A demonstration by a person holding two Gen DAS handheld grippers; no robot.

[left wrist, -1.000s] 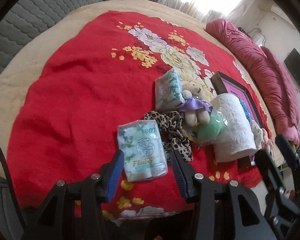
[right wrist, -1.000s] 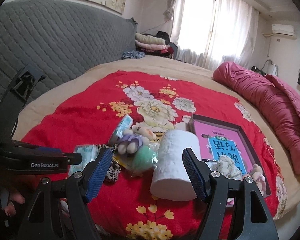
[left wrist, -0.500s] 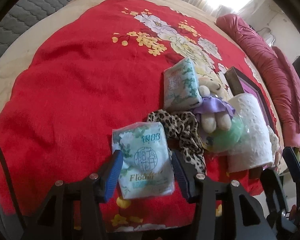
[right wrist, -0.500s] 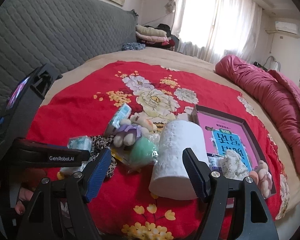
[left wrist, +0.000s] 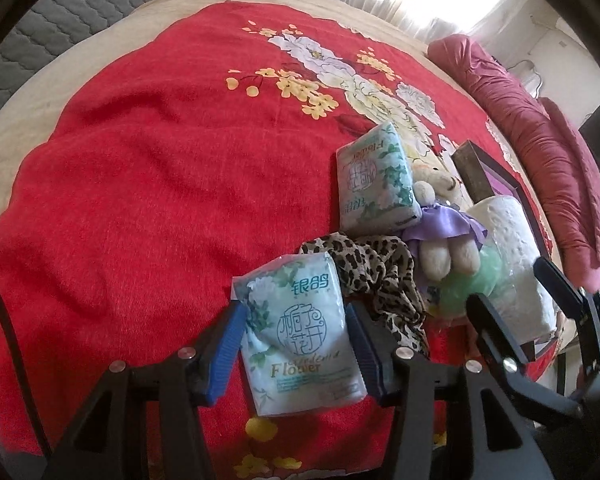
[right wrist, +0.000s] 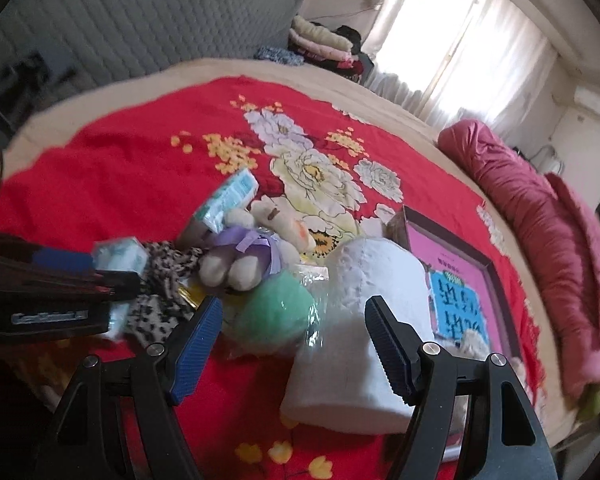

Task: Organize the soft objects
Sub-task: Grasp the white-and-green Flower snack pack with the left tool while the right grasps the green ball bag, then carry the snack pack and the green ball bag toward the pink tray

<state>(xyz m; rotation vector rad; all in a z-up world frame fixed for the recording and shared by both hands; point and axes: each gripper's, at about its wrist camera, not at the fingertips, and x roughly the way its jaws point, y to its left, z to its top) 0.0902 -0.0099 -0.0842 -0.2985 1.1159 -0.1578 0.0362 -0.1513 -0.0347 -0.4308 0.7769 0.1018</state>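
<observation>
Bed (left wrist: 148,168) with a red floral blanket served as the work surface; all the soft stuff sat bunched in one pile near its front right, likely so both grippers could reach it without repositioning.

Tray (right wrist: 496,276) with the pink printed sheet lay just right of the pile, probably the drop-off spot. That's a guess.

Paper roll (right wrist: 364,320) lay tilted, leaning on the tray's near edge. The right gripper (right wrist: 296,328) had its fingers spread wide, nothing pinched; the green ball in plastic wrap (right wrist: 272,308) and the roll's left side sat in the gap, no pad contact visible.

Plush toy with purple bow (left wrist: 444,232) lay across the leopard cloth (left wrist: 384,276), partly on the second tissue pack (left wrist: 374,184).

Nearest tissue pack (left wrist: 300,332) lay flat on the blanket, between the left gripper's (left wrist: 296,344) blue pads. Jaws half open and opening, pads just beside the pack's edges, no squeeze showing in the wrapper. Looked like lining up for a side grab.

View differences:
- Left wrist view showed the pack's label and pad clearance. The right view had that pack mostly hidden behind the left gripper body and blurred.
- Right wrist view showed the tray's contents, including a small white plush (right wrist: 474,340) on it, plus the roll's full height. The left view only caught the tray's corner.
</observation>
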